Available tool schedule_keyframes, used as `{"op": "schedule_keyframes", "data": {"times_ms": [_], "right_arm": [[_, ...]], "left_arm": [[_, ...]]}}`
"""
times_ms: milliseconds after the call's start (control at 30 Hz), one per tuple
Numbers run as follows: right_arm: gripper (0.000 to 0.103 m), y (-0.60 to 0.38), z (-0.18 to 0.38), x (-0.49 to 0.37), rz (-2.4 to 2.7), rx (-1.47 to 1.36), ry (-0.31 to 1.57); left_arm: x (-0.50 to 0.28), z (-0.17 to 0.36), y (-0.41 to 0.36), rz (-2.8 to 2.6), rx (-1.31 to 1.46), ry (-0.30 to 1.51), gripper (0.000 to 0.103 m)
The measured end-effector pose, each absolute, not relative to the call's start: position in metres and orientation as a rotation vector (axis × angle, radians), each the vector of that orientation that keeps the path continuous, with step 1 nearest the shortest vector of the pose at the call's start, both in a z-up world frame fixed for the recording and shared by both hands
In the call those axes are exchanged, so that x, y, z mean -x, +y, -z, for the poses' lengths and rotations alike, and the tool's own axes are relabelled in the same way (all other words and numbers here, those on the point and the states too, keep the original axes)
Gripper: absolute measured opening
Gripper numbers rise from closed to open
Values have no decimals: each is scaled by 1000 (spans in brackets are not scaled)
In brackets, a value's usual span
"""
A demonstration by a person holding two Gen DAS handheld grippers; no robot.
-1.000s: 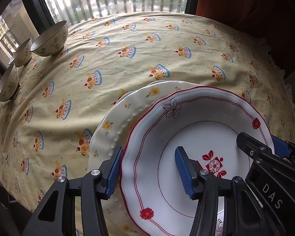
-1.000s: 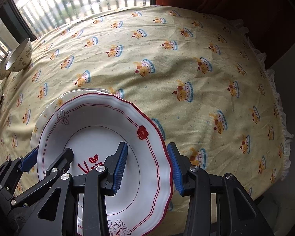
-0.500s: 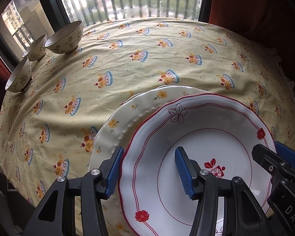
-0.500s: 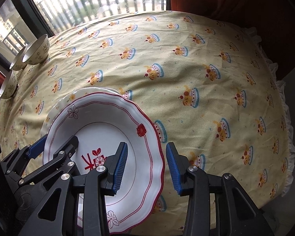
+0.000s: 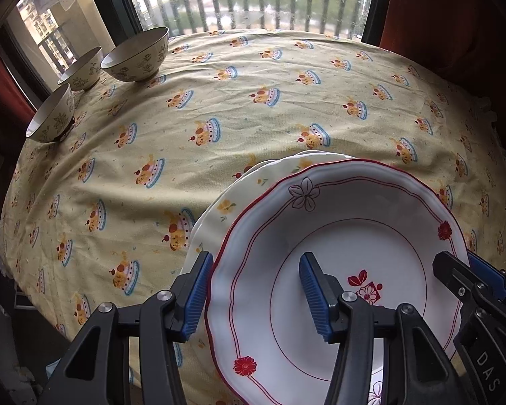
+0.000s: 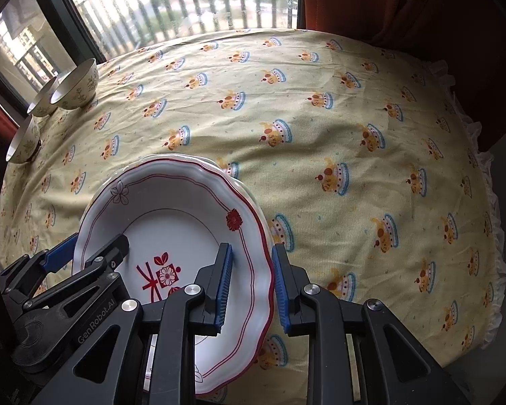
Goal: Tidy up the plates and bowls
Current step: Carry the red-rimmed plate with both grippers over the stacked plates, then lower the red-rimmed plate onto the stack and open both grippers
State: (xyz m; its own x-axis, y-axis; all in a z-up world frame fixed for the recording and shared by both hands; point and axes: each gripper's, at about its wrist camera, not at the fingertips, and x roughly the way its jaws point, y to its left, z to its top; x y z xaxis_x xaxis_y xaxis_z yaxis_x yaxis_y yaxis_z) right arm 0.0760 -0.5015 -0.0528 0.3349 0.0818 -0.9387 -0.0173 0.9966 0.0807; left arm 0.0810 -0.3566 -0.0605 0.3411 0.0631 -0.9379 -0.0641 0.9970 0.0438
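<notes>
My left gripper (image 5: 253,292) is black moulded plastic: two angular arms with triangular cut-outs, a silver round screw head on each arm, and ribbed blue pads (image 5: 315,293) lining the inner faces of the fingertips. My right gripper (image 6: 251,285) is built the same, black with blue ribbed pads and silver screws. At 8 o'clock in my right view the left one's body reads "GenRobot.AI"; at 4 o'clock in my left view, "DAS" shows in white.
</notes>
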Motion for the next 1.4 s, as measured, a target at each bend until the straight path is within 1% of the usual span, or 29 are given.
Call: {"op": "schedule_keyframes", "data": {"times_ms": [200, 400, 600, 667, 700, 733, 933, 1133, 1267, 1367, 1400], "right_arm": [[27, -485, 62, -80, -94, -49, 1240], [28, -479, 70, -78, -82, -14, 1245], [28, -480, 70, -79, -78, -13, 1231], [28, -480, 70, -79, -80, -12, 1224], [28, -480, 70, -79, -83, -10, 1220], [28, -479, 70, -79, -91, 1, 1213], [29, -475, 71, -77, -109, 56, 1180], [30, -472, 72, -70, -84, 95, 1179], [30, -471, 73, -68, -65, 131, 1188], [33, -475, 72, -71, -79, 102, 1216], [36, -476, 72, -72, -80, 93, 1223]], "left_arm": [[-80, 65, -345, -142, -2, 1215, 54], [-77, 68, -353, -157, -61, 1195, 54], [-76, 71, -357, -156, -57, 1189, 62], [-76, 71, -357, -148, -57, 1187, 69], [-76, 72, -358, -142, -59, 1191, 75], [-77, 73, -357, -145, -59, 1196, 76], [-80, 77, -351, -110, -66, 1241, 81], [-71, 78, -353, -77, -88, 1249, 84], [-70, 78, -353, -67, -84, 1253, 85], [-71, 76, -350, -63, -72, 1255, 85], [-71, 75, -349, -63, -73, 1251, 85]]}}
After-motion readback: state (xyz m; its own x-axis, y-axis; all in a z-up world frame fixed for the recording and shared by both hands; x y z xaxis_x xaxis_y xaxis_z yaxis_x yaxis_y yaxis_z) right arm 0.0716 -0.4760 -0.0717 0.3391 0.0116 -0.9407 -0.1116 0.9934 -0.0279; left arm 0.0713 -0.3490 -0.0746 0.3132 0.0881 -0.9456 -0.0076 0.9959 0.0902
